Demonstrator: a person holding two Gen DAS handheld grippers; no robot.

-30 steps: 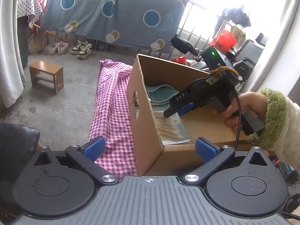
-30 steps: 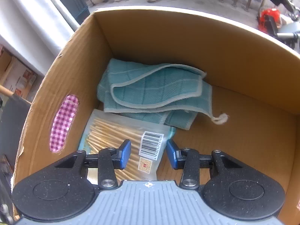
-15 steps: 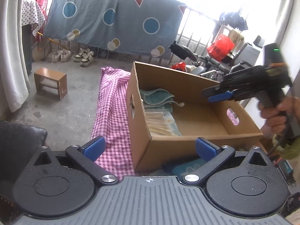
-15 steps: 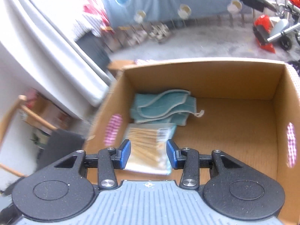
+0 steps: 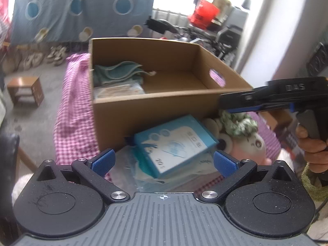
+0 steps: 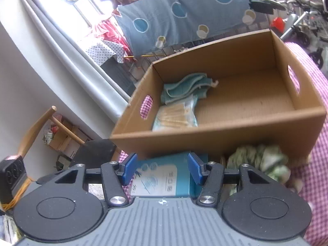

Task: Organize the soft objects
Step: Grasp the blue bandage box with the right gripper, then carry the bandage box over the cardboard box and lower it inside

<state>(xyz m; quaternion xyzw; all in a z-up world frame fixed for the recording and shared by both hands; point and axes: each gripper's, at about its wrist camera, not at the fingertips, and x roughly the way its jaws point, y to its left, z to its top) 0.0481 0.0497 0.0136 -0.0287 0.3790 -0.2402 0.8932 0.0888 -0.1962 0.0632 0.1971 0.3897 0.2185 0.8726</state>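
Observation:
An open cardboard box [image 5: 155, 106] stands on a pink checked cloth [image 5: 75, 110]. Inside it, at the left end, lie a folded teal towel [image 5: 116, 71] and a packet of cotton swabs [image 5: 119, 90]. In front of the box lie a blue carton [image 5: 174, 143] and a pink-and-white plush toy with a green knit piece [image 5: 237, 123]. My left gripper [image 5: 164, 162] is open above the carton. My right gripper [image 6: 162, 169] hovers over the same blue carton [image 6: 162, 180]; its jaws are opening and nothing is pressed between them. The box [image 6: 225, 135], towel [image 6: 184, 88] and swabs [image 6: 176, 116] lie beyond.
A person's hand [image 5: 313, 149] holds the right gripper [image 5: 225, 104] at the right. A wooden stool [image 5: 26, 90] and shoes stand on the floor to the left. A black chair seat [image 6: 94, 149] is beside the box. A blue sheet hangs behind.
My right gripper has pulled back out of the box to its near side and its jaws have widened. The left view has swung right, bringing the blue carton and plush toy into sight.

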